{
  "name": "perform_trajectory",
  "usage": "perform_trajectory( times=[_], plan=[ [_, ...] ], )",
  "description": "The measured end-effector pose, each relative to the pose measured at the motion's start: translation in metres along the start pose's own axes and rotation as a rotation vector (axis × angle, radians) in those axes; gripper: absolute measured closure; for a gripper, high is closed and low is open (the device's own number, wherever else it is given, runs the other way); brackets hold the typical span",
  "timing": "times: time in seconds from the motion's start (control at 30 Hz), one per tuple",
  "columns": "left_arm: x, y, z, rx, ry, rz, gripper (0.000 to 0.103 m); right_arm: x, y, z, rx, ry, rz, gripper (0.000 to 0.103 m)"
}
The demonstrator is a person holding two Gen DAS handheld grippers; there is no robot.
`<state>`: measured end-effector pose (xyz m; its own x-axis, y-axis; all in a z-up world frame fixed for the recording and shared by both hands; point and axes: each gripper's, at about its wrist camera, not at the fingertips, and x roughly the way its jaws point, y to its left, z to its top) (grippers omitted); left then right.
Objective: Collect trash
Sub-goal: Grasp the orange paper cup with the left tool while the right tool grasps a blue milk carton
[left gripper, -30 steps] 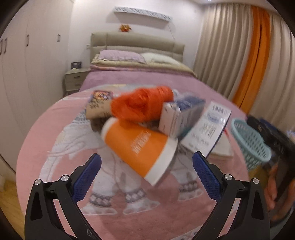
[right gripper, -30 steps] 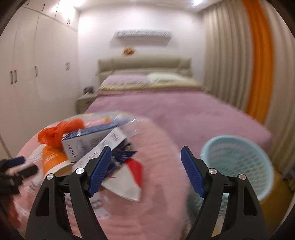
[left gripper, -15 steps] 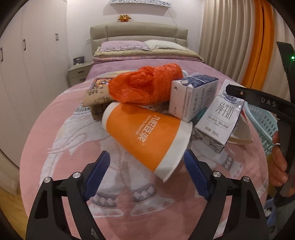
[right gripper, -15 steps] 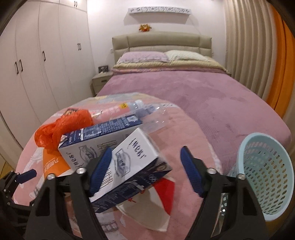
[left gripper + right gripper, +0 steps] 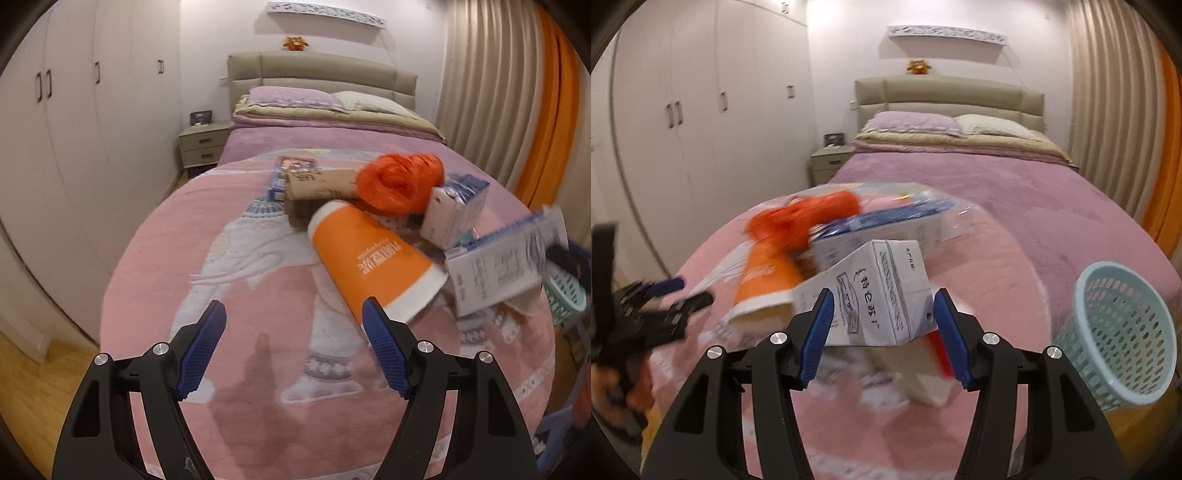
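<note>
The white rectangular milk carton (image 5: 882,295) with blue print sits between the right claw (image 5: 882,332) fingers, which have just been closing — seemingly pinching it, though blur hides contact. Left of the carton, the orange paper cup (image 5: 373,258) lies tipped; the left claw (image 5: 295,354), narrowing, stays spread and empty.

Two cartons (image 5: 495,273); one cup (image 5: 369,258)

R gripper (image 5: 882,332) jaws grip milk carton (image 5: 882,295); basket (image 5: 1123,332) right.
</note>
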<state>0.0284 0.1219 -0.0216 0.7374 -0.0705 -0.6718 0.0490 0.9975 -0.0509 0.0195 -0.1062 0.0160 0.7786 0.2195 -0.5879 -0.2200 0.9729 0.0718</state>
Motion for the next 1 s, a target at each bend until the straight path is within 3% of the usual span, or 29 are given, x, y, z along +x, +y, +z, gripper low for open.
perform_trajectory(
  times=[0.27,0.37,0.47,0.63,0.73,0.9,1.0],
  plan=[
    [0.015,-0.015,0.022,-0.049,0.029,-0.122,0.020,-0.012,0.014,-0.039,0.014,0.114,0.143,0.048],
    [0.029,-0.017,0.026,-0.085,0.053,-0.141,0.019,-0.018,0.006,-0.043,0.023,0.101,0.121,0.047],
    [0.045,-0.015,0.029,-0.151,0.097,-0.199,0.018,-0.015,-0.003,-0.038,0.049,0.097,0.113,0.038],
    [0.056,-0.014,0.024,-0.206,0.125,-0.194,0.018,0.001,-0.005,-0.030,0.035,0.114,0.147,0.024],
    [0.061,-0.013,0.024,-0.211,0.134,-0.182,0.018,0.013,0.006,-0.029,-0.018,0.143,0.189,0.024],
    [0.075,-0.018,0.029,-0.220,0.159,-0.179,0.020,0.026,0.023,-0.030,-0.095,0.153,0.163,0.024],
    [0.080,-0.023,0.030,-0.217,0.174,-0.201,0.028,0.032,0.025,-0.029,-0.103,0.152,0.153,0.027]
  ],
)
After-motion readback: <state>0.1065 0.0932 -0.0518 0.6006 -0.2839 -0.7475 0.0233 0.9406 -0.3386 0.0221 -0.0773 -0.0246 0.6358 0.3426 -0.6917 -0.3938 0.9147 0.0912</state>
